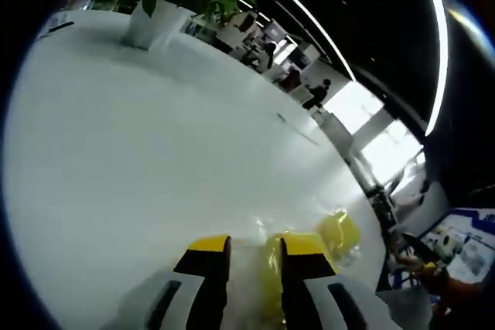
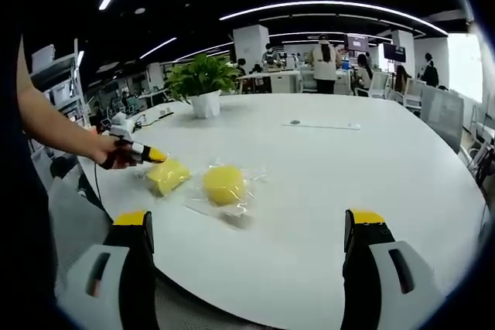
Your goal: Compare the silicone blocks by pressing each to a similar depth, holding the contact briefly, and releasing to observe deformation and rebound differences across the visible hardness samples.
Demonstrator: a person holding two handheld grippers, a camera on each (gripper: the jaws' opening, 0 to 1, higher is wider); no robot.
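The right gripper (image 2: pixel 246 226) hung wide open with nothing in it, back at the table's (image 2: pixel 371 183) near edge. Further in, the left gripper (image 2: pixel 151 155) touched the first yellow block (image 2: pixel 168 175) — its jaws (image 1: pixel 255 256) stood nearly closed, the block just beside them, no clear grip. Looked like the first press; next it'd need an even depth, a hold, then the round bagged block (image 2: pixel 224 185). Plenty of bare tabletop before the potted plant (image 2: pixel 203 83).
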